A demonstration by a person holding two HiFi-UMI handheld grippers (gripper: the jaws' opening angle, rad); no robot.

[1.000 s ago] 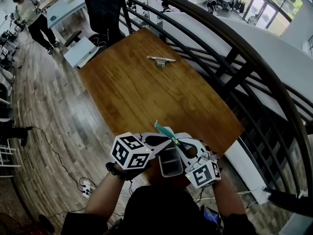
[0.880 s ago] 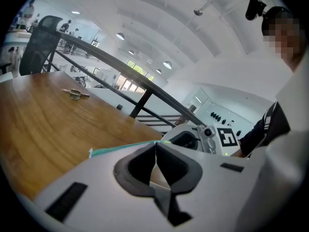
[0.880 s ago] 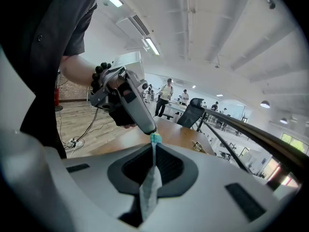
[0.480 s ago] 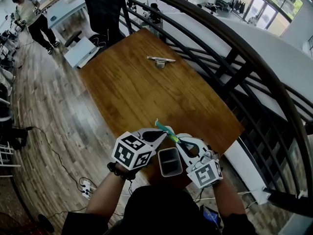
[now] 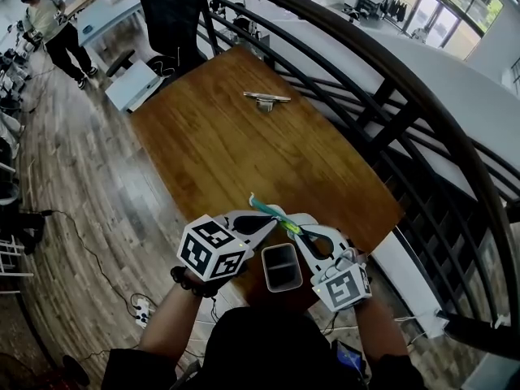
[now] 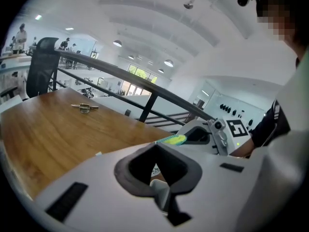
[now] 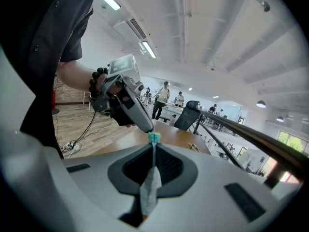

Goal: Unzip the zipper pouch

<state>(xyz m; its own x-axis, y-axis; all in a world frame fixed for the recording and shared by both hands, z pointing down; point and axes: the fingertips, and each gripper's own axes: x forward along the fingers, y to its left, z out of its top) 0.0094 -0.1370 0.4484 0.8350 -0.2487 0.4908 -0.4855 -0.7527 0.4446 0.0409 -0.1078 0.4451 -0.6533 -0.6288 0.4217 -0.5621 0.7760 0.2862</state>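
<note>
**Two grippers, one pouch, one table, one clip.** The left gripper [image 6: 156, 144] and right gripper [image 7: 153, 145] meet tip to tip over the near edge of the wooden table [image 5: 244, 153]. The single zipper pouch [image 5: 268, 209] spans both tips. Its teal zip edge projects just past them, and its pale body hangs back between each pair of jaws. Both pairs are closed narrow, pinching the pouch. Its contents cannot be made out. One small metal clip [image 5: 266, 100] lies on the table, well beyond the tips.
</note>
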